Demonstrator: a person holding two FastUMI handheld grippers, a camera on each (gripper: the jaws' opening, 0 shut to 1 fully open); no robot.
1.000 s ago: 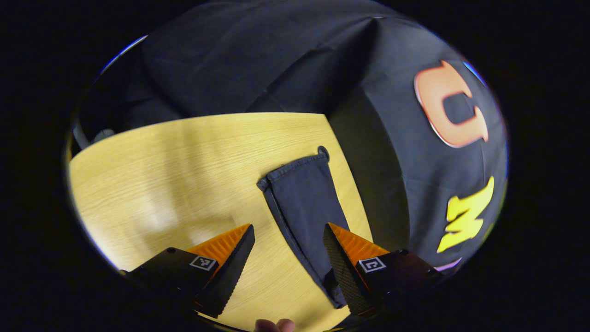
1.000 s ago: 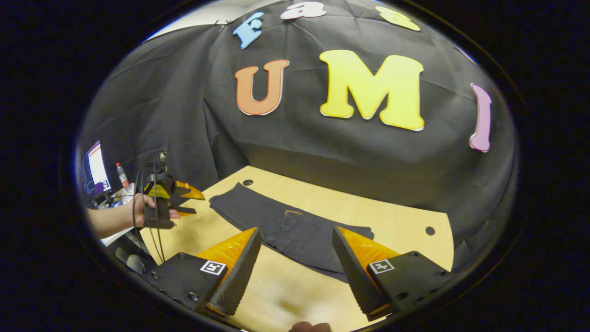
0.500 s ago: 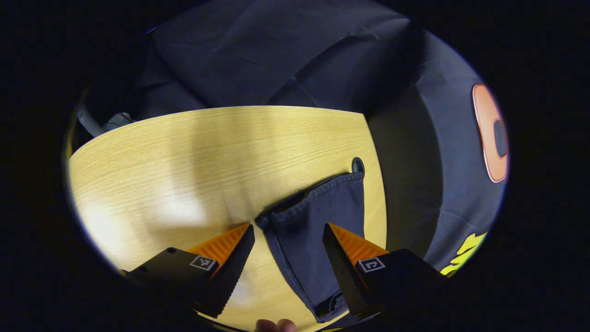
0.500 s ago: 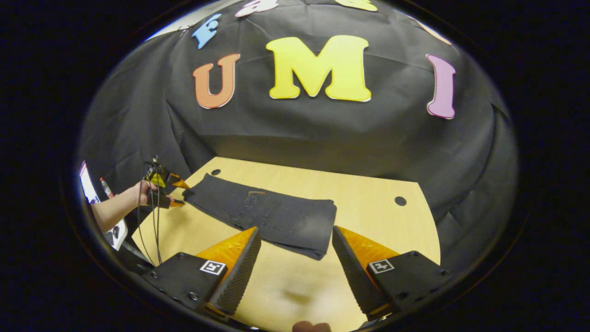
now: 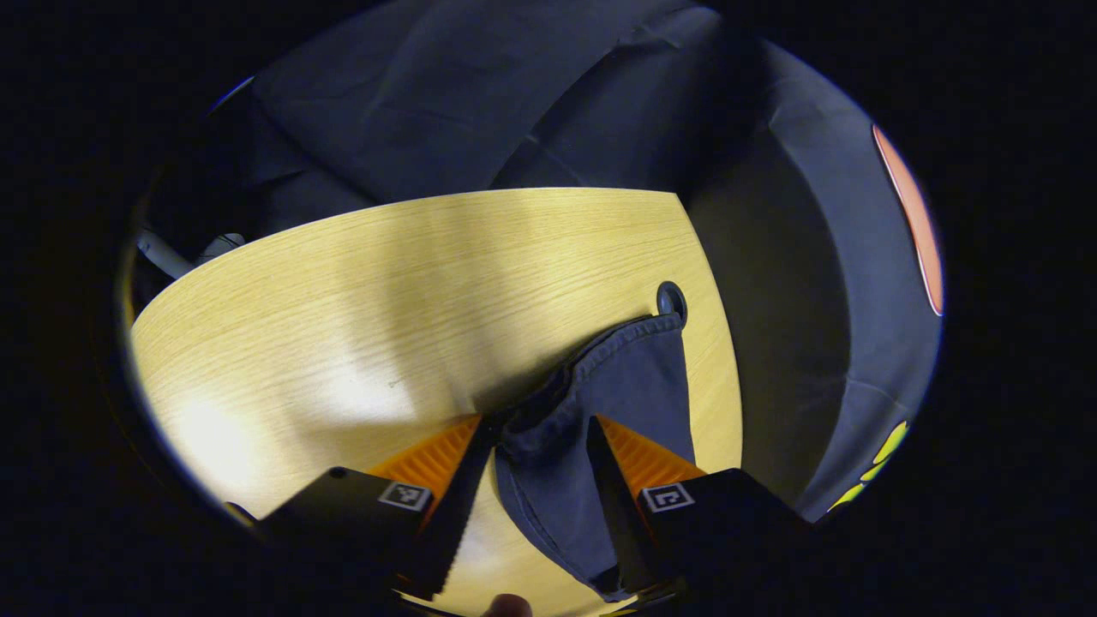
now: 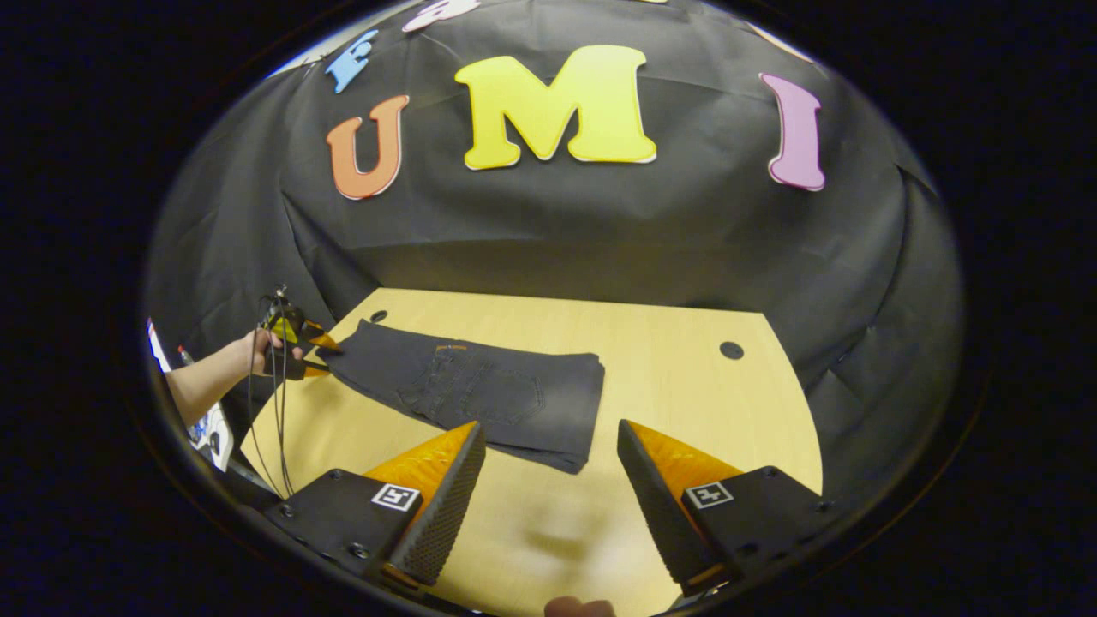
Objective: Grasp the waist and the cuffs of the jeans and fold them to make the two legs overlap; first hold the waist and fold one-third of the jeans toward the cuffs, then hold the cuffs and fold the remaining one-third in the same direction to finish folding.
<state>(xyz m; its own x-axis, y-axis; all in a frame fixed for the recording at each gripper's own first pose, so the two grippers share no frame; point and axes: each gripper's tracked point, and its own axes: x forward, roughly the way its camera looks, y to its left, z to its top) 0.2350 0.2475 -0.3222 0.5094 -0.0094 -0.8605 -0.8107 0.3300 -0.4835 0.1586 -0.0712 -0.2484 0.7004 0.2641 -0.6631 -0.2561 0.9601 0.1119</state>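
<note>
On the table [image 6: 686,386], the jeans [image 6: 480,398] lie with the waist third already folded over and the cuffs [image 5: 600,386] beside the cable hole [image 5: 671,300]. Risk: if only the top cuff layer is caught, the legs may separate during the final fold. The left gripper [image 5: 536,446] has its fingers narrowed around the bunched cuffs, touching them, though a firm pinch cannot be confirmed; the right gripper [image 6: 548,467] is wide open and holds nothing, near the folded edge.
</note>
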